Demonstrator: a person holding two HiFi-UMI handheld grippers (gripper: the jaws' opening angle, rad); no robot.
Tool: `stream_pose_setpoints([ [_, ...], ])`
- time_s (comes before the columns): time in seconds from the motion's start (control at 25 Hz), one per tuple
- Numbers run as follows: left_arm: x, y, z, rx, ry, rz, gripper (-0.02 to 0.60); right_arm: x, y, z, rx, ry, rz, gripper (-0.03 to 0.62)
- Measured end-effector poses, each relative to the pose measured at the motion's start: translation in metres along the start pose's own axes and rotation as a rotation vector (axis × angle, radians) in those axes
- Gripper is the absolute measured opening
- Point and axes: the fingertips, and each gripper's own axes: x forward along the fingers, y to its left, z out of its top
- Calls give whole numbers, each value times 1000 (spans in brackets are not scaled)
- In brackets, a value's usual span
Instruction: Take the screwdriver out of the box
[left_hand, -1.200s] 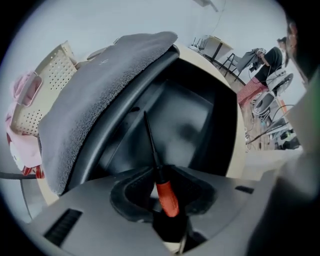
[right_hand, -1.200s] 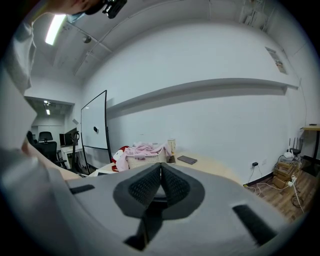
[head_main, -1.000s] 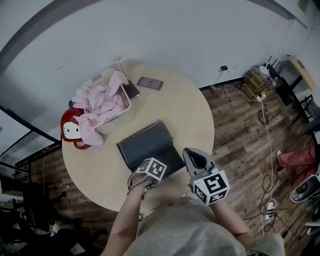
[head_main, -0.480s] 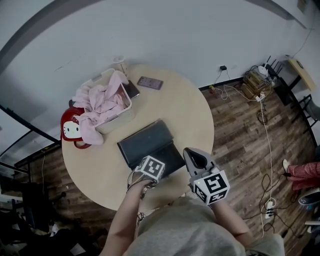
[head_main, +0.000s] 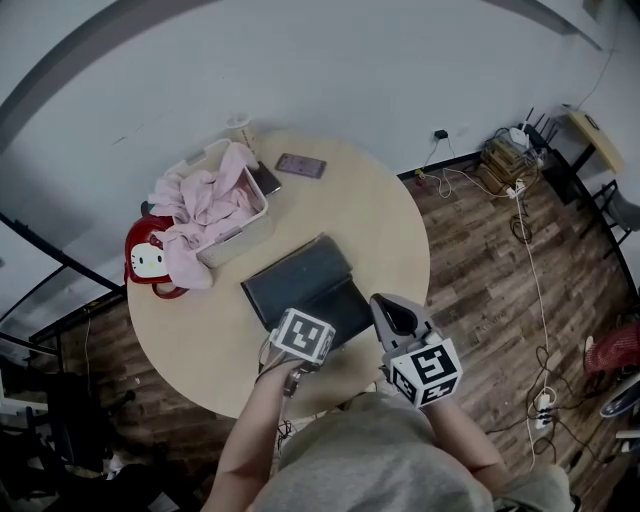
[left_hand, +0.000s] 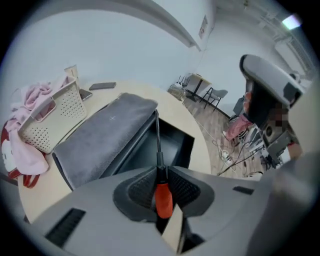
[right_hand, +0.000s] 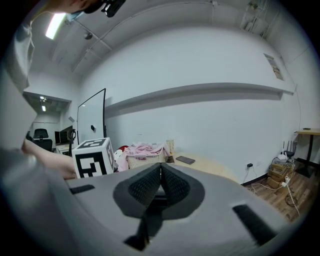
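The black box (head_main: 300, 285) lies open on the round table (head_main: 390, 220), its grey lid (left_hand: 107, 132) folded back to the left. My left gripper (left_hand: 161, 175) is shut on the orange handle of the screwdriver (left_hand: 163, 200). The thin dark shaft sticks out ahead of the jaws, over the box's dark inside (left_hand: 175, 145). In the head view the left gripper (head_main: 303, 338) hangs above the box's near edge, pointing steeply down. My right gripper (head_main: 380, 302) stays beside the box's near right corner, shut with nothing between its pads (right_hand: 160, 175).
A white basket (head_main: 215, 210) full of pink cloth stands at the table's far left, a red bag (head_main: 148, 262) beside it. A phone (head_main: 300, 166) and a paper cup (head_main: 240, 130) lie at the far edge. Cables (head_main: 500, 160) sprawl on the wooden floor to the right.
My left gripper has risen from the box toward the head camera with the screwdriver in it and has tilted. The right gripper has kept still.
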Motion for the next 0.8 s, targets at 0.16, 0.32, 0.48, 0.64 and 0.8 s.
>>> stream_pose_setpoints([
  [0.16, -30, -8, 8, -25, -117, -36, 64, -5, 14, 1, -6, -2, -10, 2],
  [0.32, -66, -7, 12, -45, -276, -31, 66, -10, 33, 2, -13, -6, -18, 2],
  [0.48, -103, -3, 8, -93, -461, -39, 66, -15, 55, 5, -24, -23, -24, 1],
  [0.64, -136, 2, -8, -140, -628, -22, 66, -19, 78, 1, -33, -26, -15, 2],
  [0.8, -166, 8, -27, -155, -771, 11, 66, -19, 102, -2, -39, -31, 6, 2],
])
